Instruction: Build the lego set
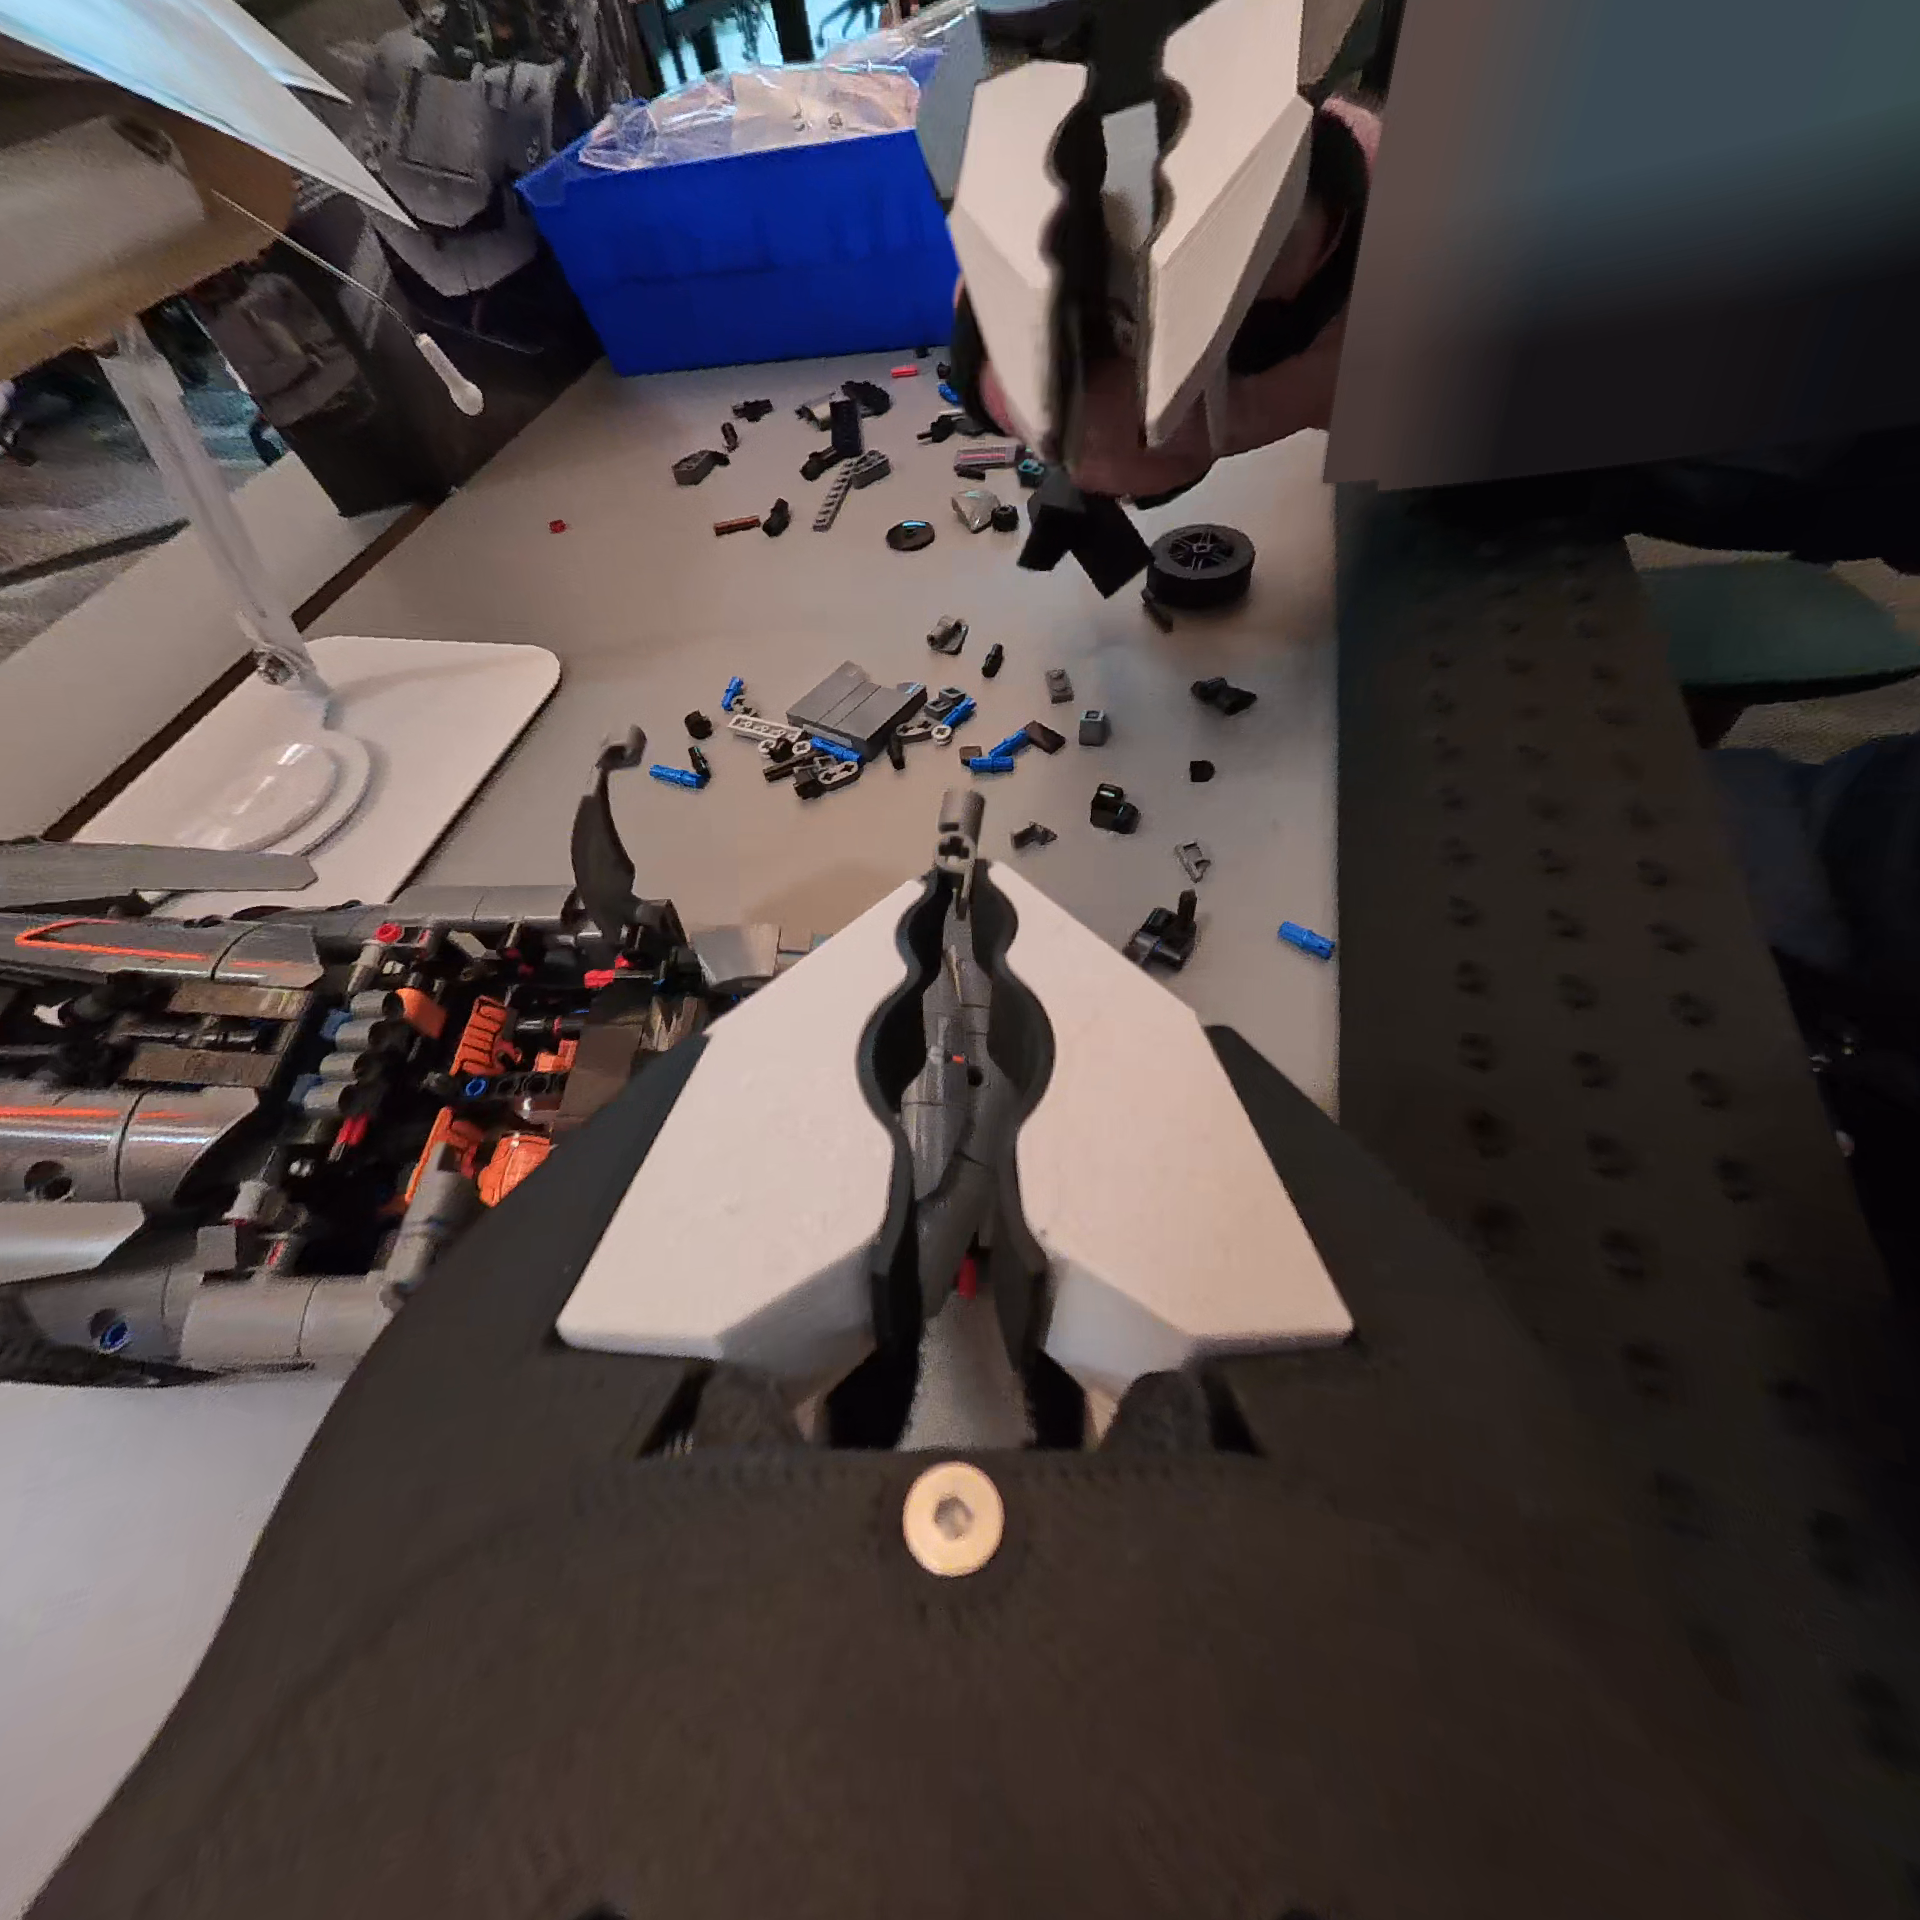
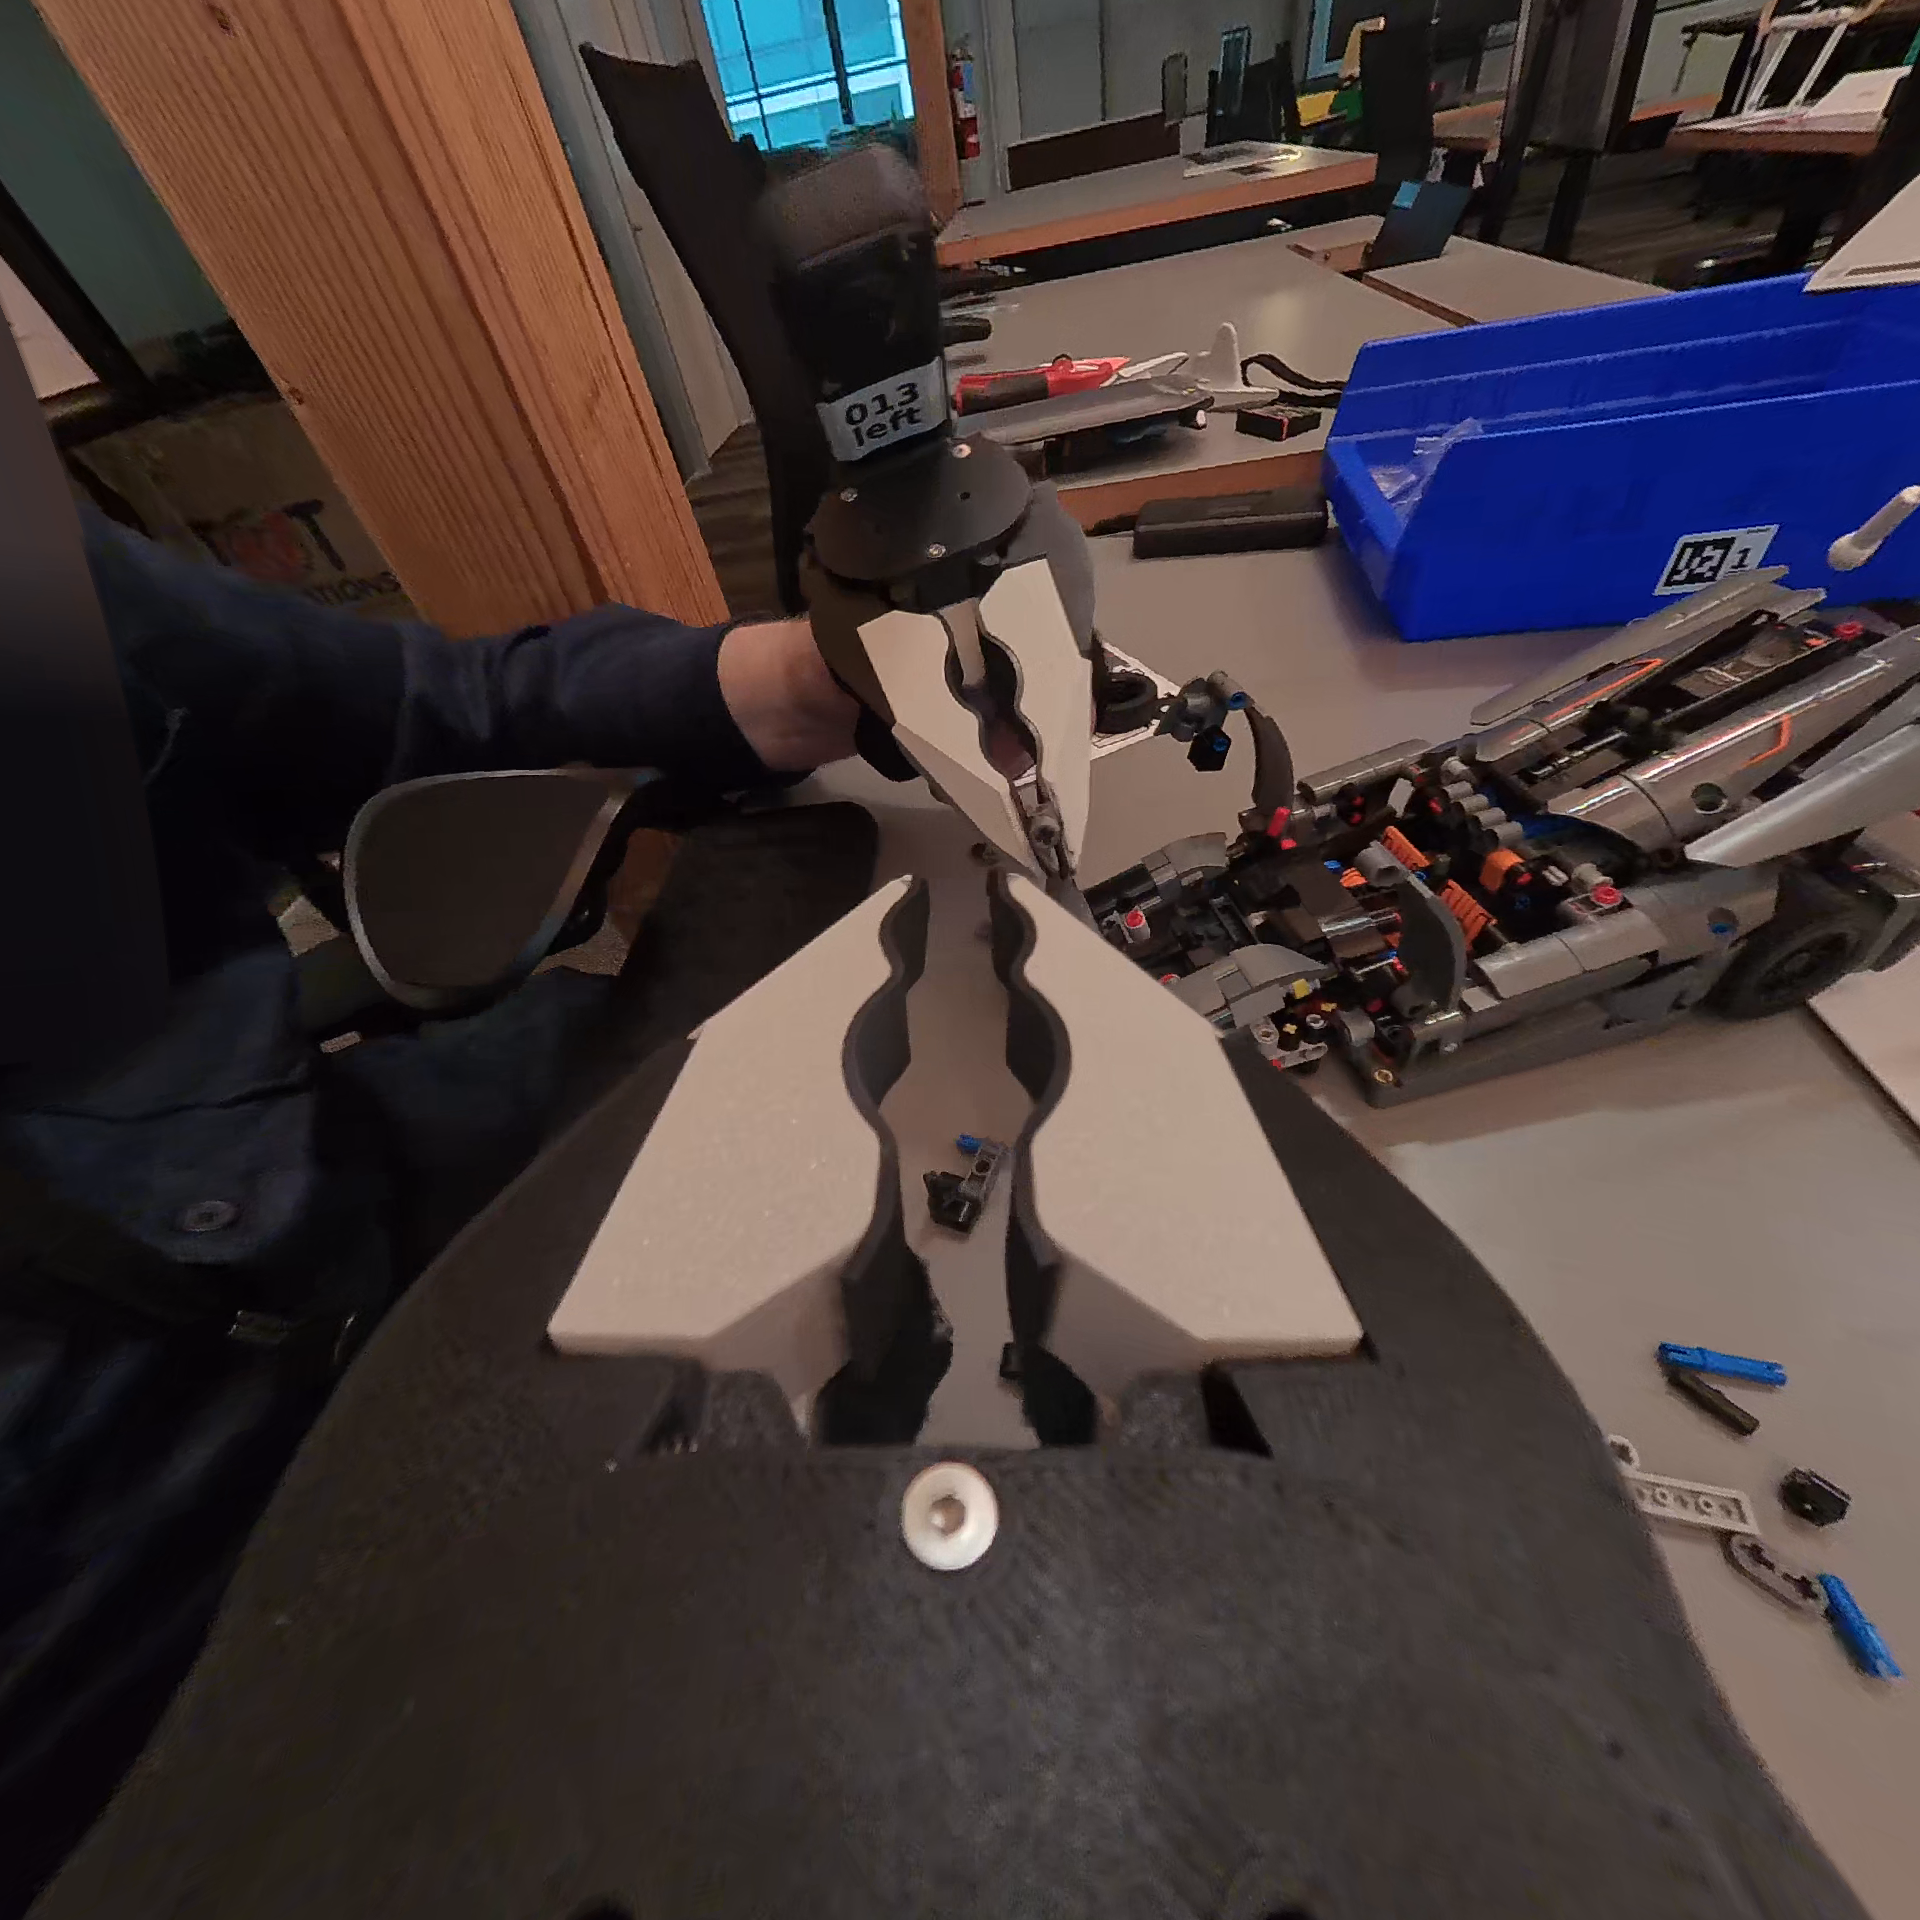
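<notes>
My left gripper (image 1: 961, 883) is shut on a slim grey lego piece (image 1: 951, 1091) whose connector end sticks out past the fingertips. It is held just right of the partly built grey, black and orange lego car (image 1: 312, 1091). My right gripper (image 2: 956, 904) is open a little and empty above the table; a small black and grey piece with a blue pin (image 2: 966, 1184) lies on the table in the gap between its fingers. The right wrist view shows the left gripper (image 2: 1049, 852) at the car's (image 2: 1507, 883) near end. The left wrist view shows the right gripper (image 1: 1101, 436) hanging above the loose parts.
Many small black, grey and blue loose pieces (image 1: 852, 717) and a black wheel (image 1: 1200, 566) lie scattered on the grey table (image 1: 623, 582). A blue bin (image 1: 748, 260) stands at the back. A white lamp base (image 1: 312, 748) sits left. A wooden post (image 2: 416, 312) stands beyond the table. The tips of one gripper are about 8 centimetres away from the tips of the other. Between my right fingertips and the black wheel (image 1: 1200, 566) there is roughly 20 centimetres.
</notes>
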Motion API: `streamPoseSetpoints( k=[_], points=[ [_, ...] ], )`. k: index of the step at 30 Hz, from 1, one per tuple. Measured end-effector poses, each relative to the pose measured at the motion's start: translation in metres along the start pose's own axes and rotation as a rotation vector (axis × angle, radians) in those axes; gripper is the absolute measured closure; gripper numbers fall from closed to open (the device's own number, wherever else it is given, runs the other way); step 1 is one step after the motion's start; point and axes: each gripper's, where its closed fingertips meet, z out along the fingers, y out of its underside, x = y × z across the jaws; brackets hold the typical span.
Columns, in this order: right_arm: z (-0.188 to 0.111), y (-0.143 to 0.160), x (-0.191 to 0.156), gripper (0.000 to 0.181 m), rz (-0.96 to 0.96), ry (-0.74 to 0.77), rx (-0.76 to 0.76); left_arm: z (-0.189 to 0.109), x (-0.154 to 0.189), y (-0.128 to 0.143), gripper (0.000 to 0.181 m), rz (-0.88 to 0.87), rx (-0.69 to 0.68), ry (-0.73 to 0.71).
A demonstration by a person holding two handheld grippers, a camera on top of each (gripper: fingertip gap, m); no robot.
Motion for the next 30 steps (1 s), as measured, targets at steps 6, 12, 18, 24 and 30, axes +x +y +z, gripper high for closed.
streamPoseSetpoints(
  k=[6, 12, 18, 24, 30],
  points=[
    [0.005, 0.005, -0.001, 0.147, -0.035, 0.037, -0.027, -0.011, -0.001, -0.001, 0.179, 0.005, -0.023, -0.067],
    [0.001, 0.008, -0.003, 0.137, -0.069, 0.069, -0.01, -0.019, 0.011, -0.01, 0.179, 0.017, -0.096, -0.155],
    [0.016, 0.021, 0.0, 0.121, -0.081, 0.061, -0.07, -0.015, 0.035, -0.015, 0.179, 0.017, -0.157, -0.234],
    [0.017, 0.023, -0.003, 0.121, -0.16, 0.11, -0.074, -0.021, 0.035, -0.01, 0.18, -0.007, -0.165, -0.317],
    [0.0, 0.037, 0.032, 0.146, -0.104, 0.254, -0.15, -0.023, 0.02, 0.005, 0.179, -0.049, -0.192, -0.374]
  ],
)
